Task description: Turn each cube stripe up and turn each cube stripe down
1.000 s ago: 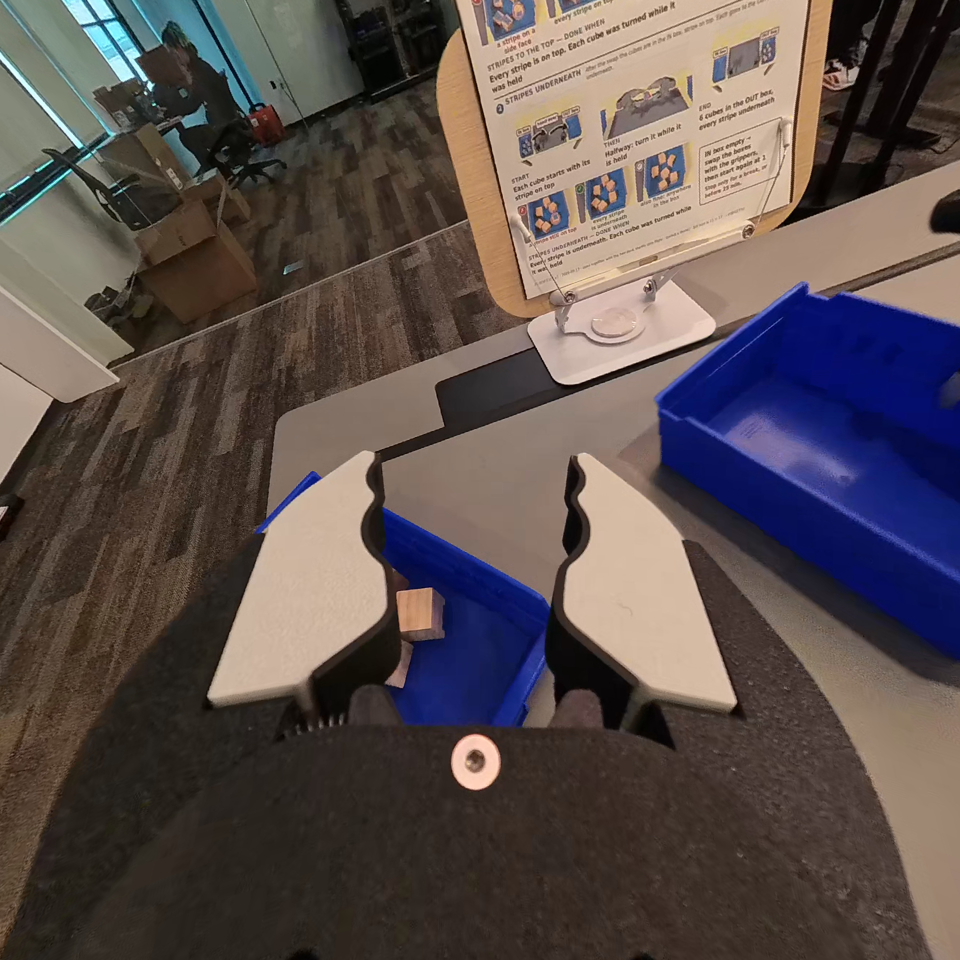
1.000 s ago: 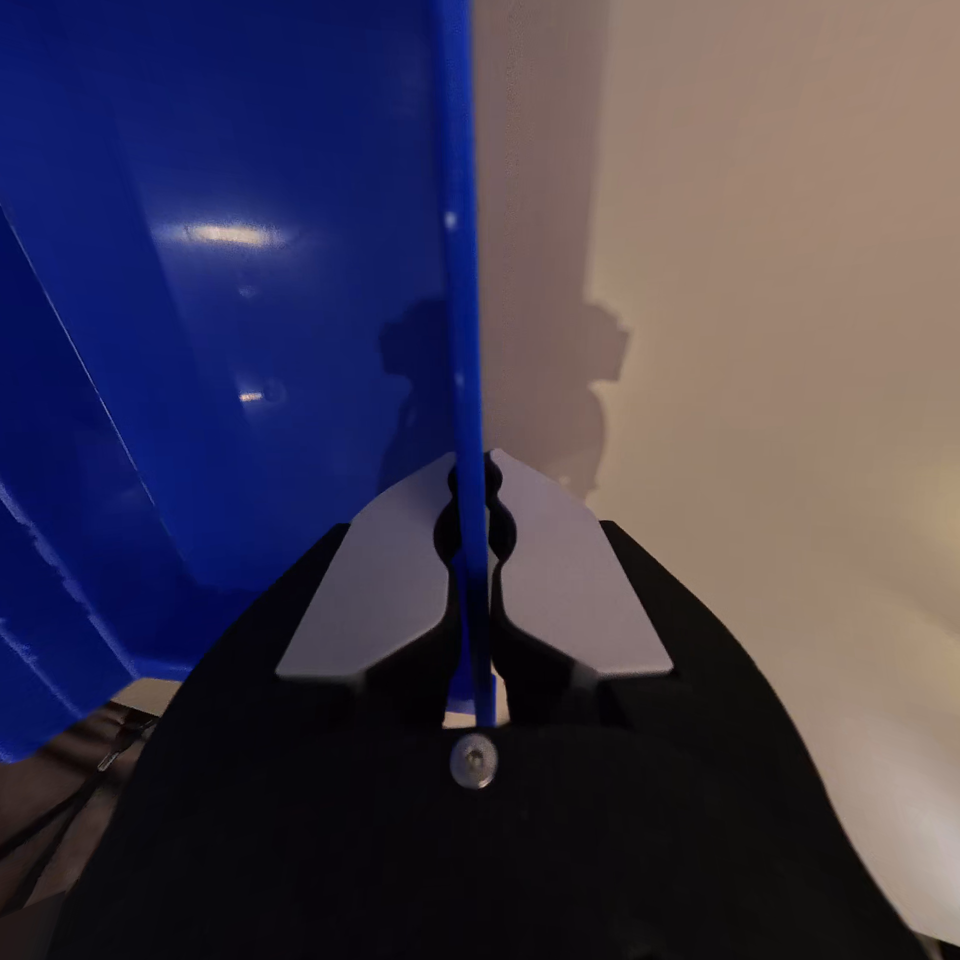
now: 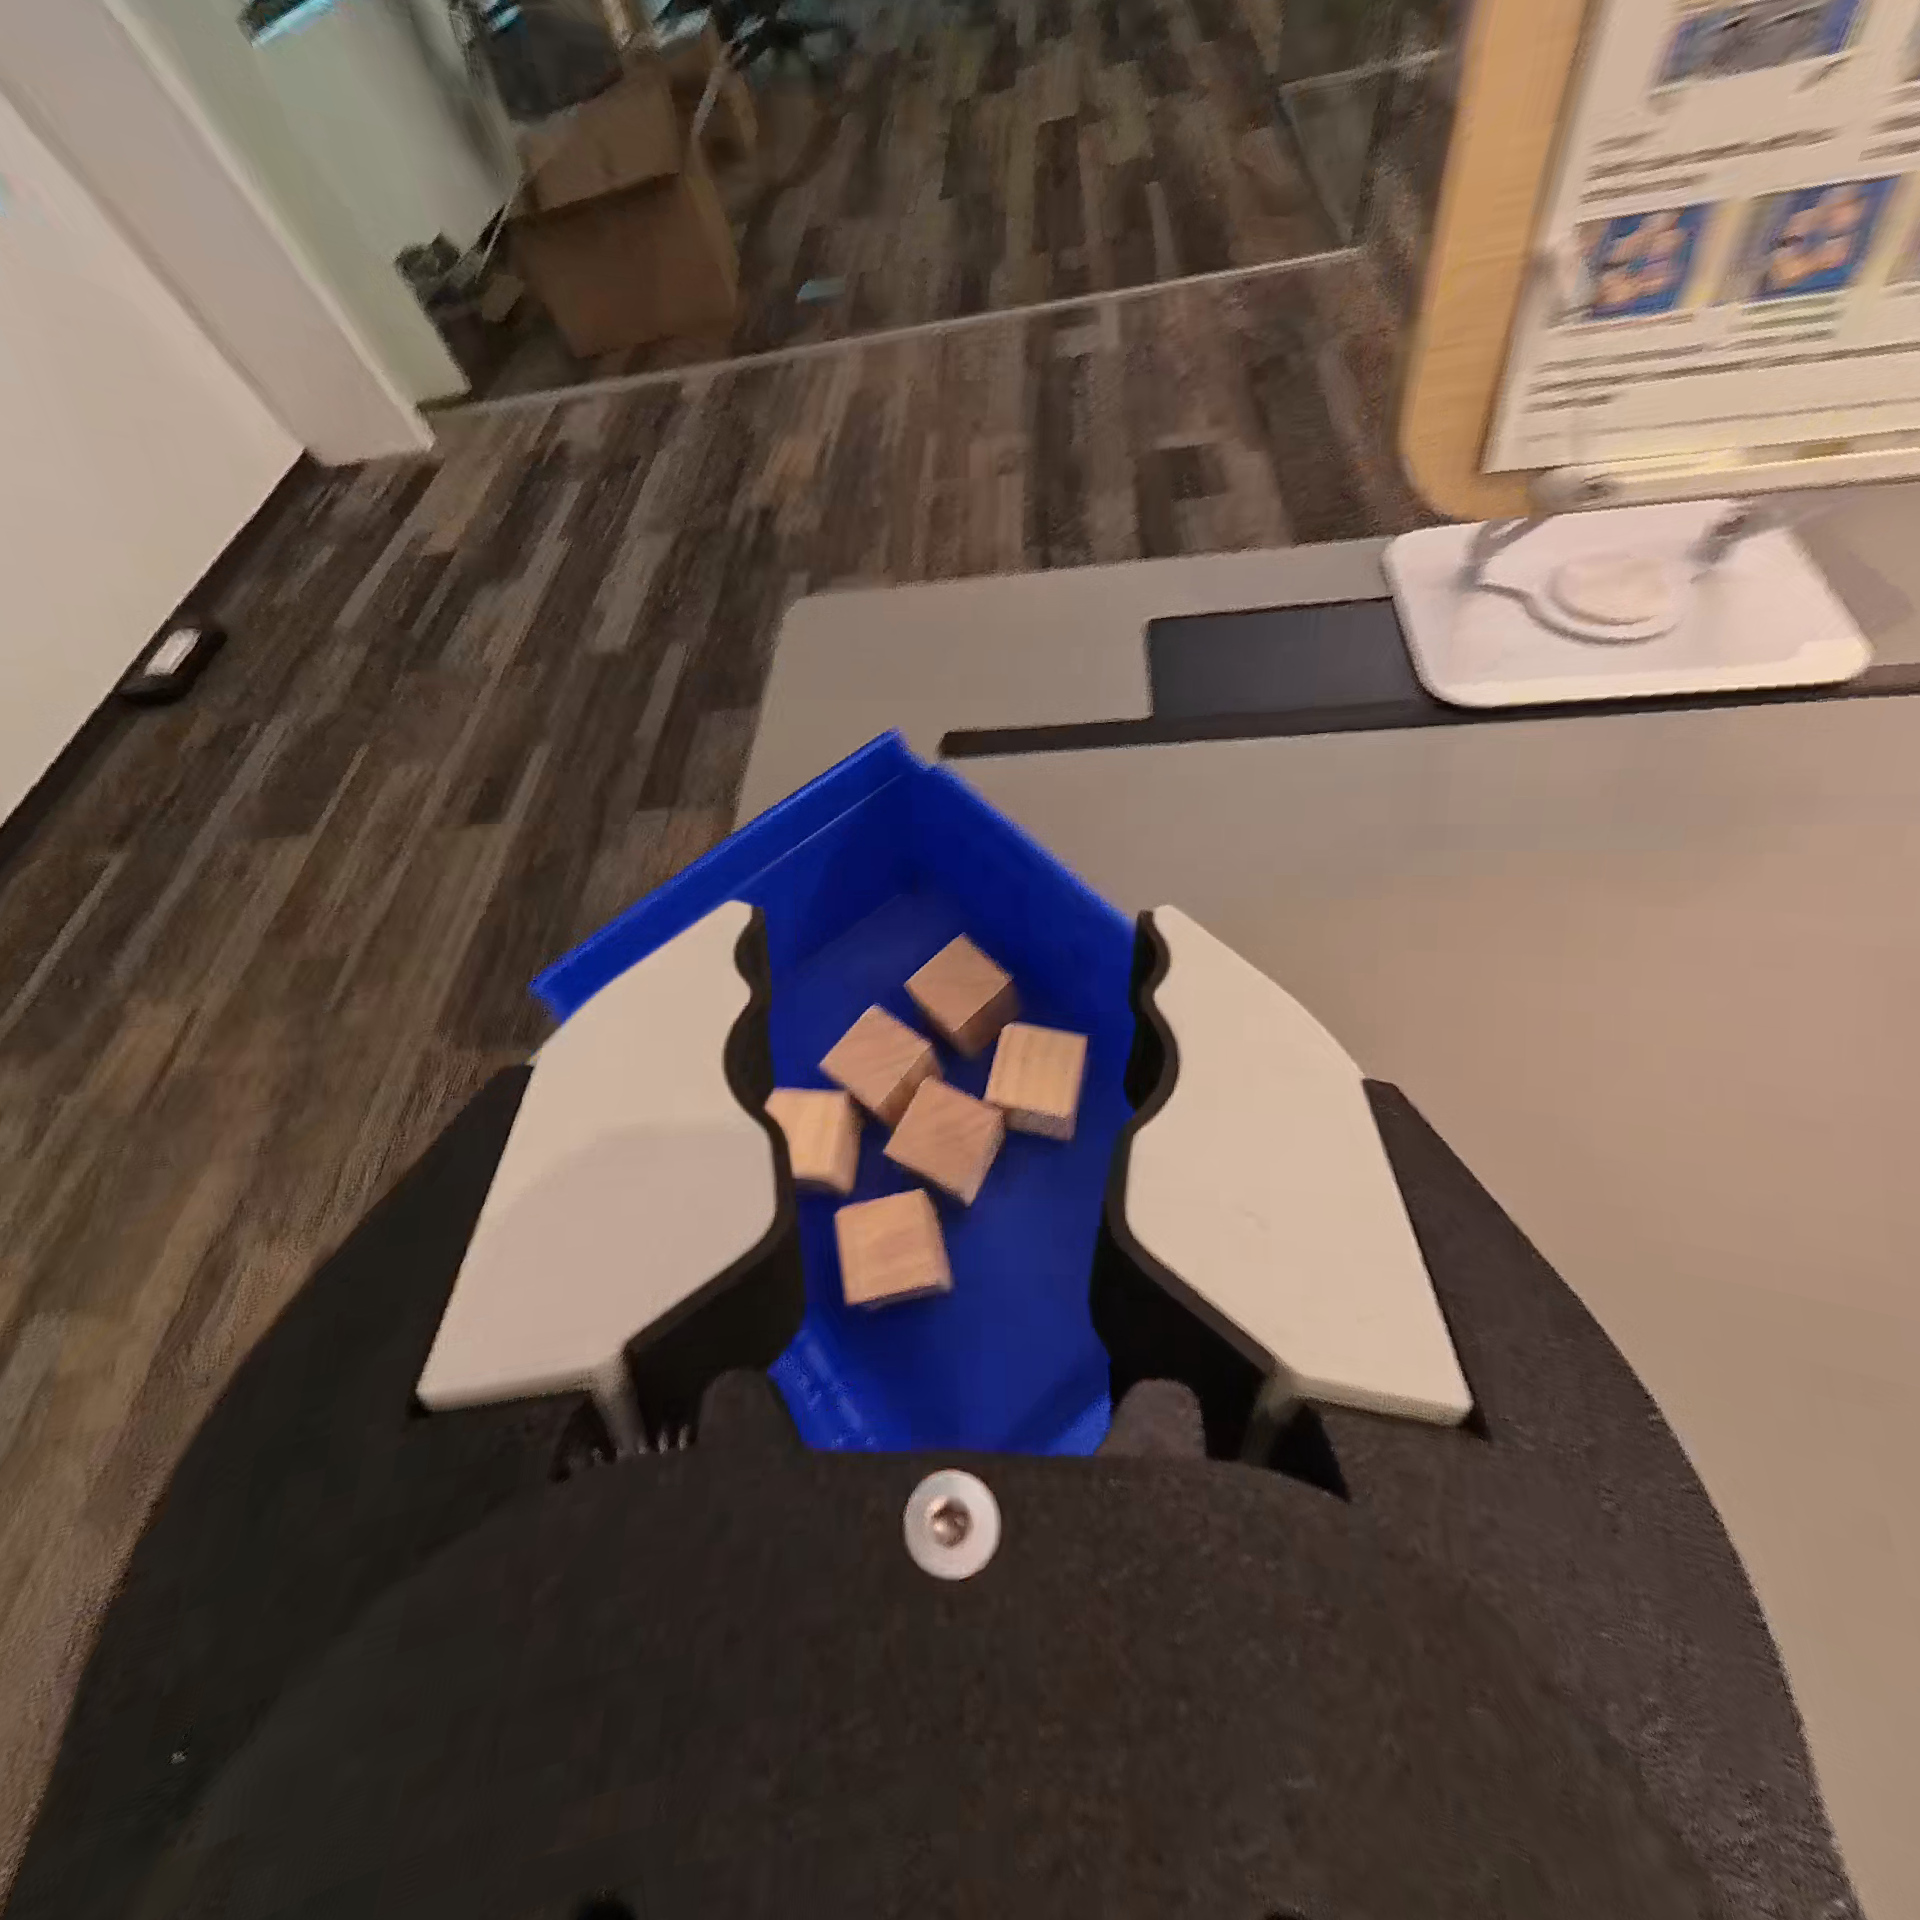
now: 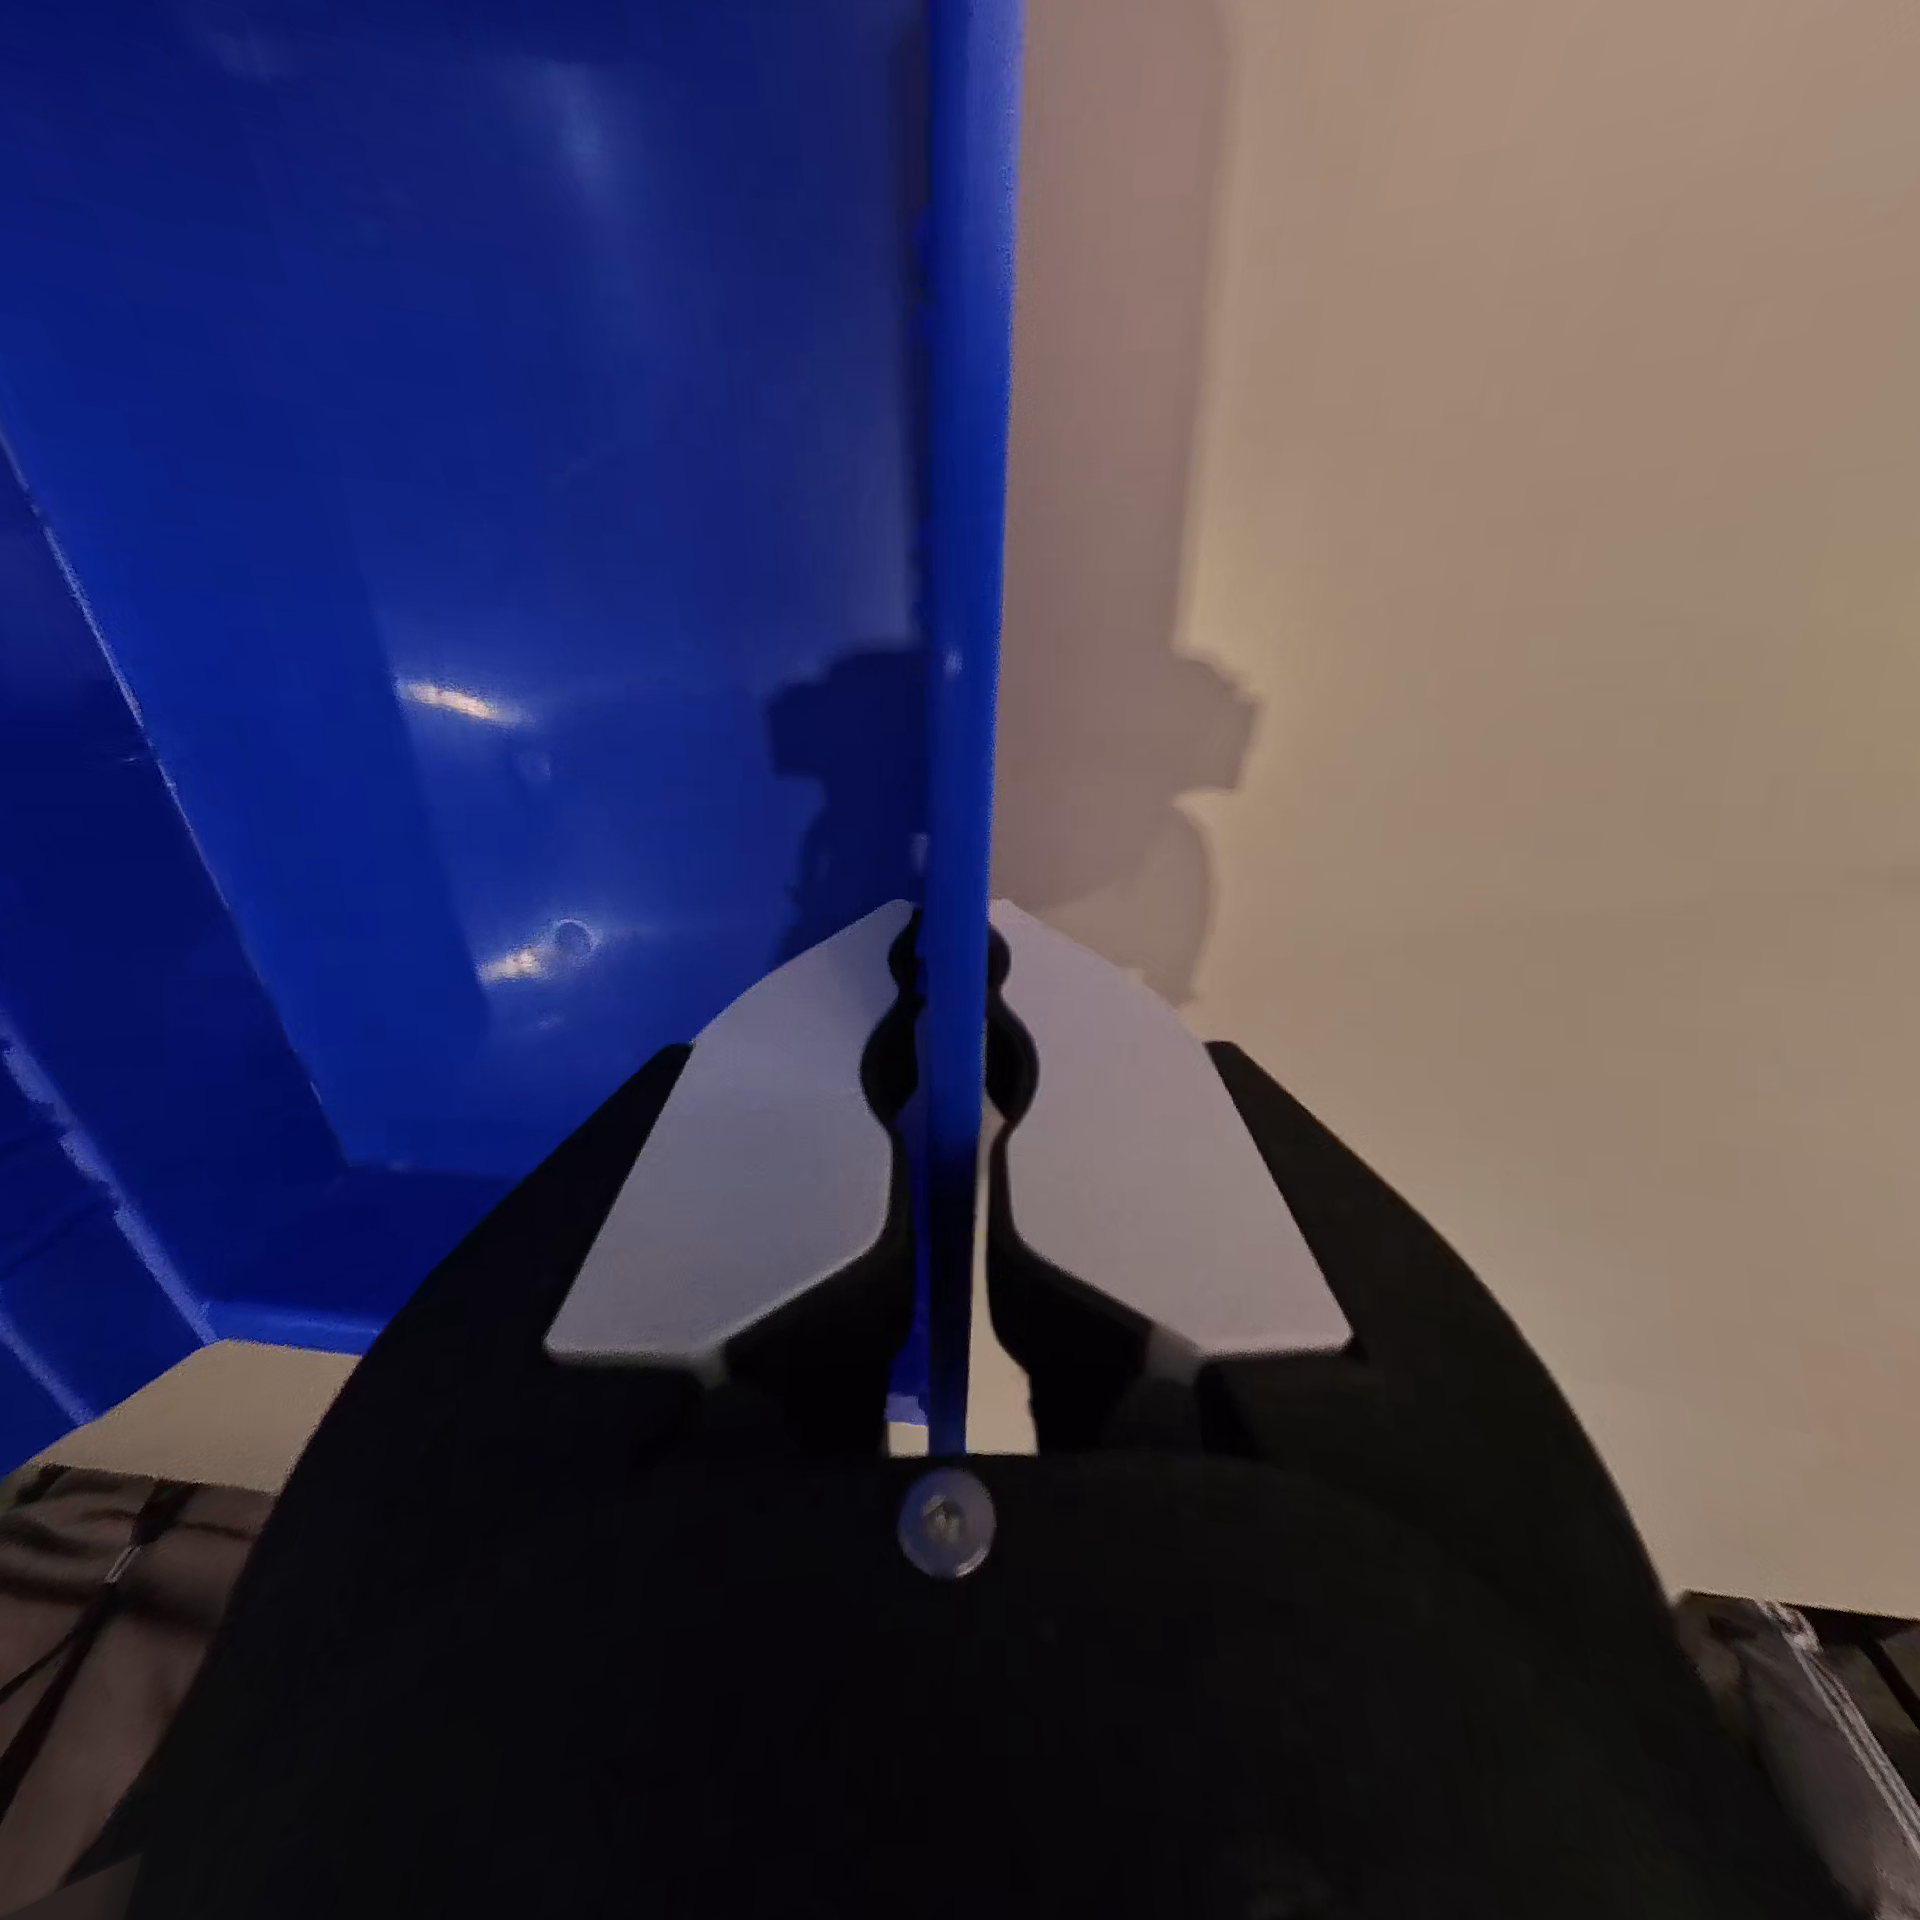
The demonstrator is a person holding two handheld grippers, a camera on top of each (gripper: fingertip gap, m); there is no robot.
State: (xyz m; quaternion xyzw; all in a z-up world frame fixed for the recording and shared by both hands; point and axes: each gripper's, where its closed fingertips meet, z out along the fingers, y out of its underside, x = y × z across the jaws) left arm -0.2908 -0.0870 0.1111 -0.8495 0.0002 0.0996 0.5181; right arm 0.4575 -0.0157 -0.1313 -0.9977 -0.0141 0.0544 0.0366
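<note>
Above, left fingers (image 3: 753, 966) spread wide over six cubes (image 3: 940, 1138) in blue bin (image 3: 831, 821), right fingers (image 4: 831, 997) clamped on empty blue bin's wall (image 4: 966, 520)

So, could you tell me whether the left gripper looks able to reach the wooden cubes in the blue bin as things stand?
Probably yes: the left gripper hovers open right over the blue bin, and the six wooden cubes lie uncovered on its floor, though clustered closely.

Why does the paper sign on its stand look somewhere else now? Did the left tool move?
Yes. The left tool swung leftward: the sign stand slid toward the view's right edge, and six wooden cubes in the blue bin now show between its open fingers.
</note>
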